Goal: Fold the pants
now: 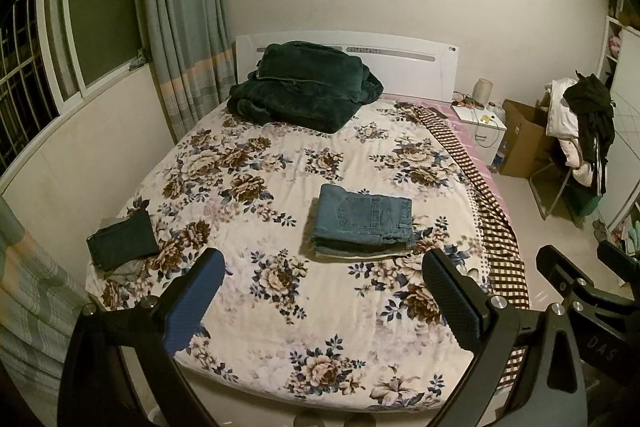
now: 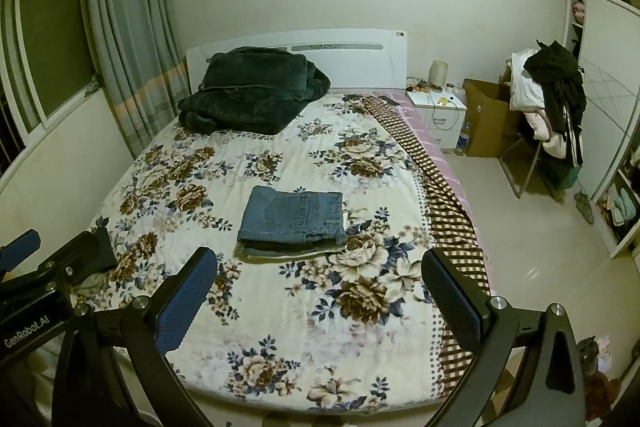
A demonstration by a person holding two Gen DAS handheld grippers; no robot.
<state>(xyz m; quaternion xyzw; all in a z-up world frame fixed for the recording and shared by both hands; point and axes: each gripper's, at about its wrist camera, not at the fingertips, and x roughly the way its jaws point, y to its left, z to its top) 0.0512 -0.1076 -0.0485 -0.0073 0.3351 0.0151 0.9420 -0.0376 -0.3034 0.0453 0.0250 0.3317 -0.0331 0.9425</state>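
Blue jeans (image 1: 362, 223) lie folded into a neat rectangle in the middle of the floral bedspread (image 1: 280, 315); they also show in the right wrist view (image 2: 294, 221). My left gripper (image 1: 320, 263) is open and empty, held above the foot of the bed, short of the jeans. My right gripper (image 2: 316, 263) is open and empty too, beside the left one; it shows at the right edge of the left wrist view (image 1: 576, 267). The left gripper shows at the left edge of the right wrist view (image 2: 52, 259).
A dark folded garment (image 1: 122, 241) lies at the bed's left edge. A dark green blanket (image 1: 304, 87) is piled by the headboard. A nightstand (image 1: 482, 127), a cardboard box (image 1: 524, 139) and a chair heaped with clothes (image 1: 580, 131) stand to the right.
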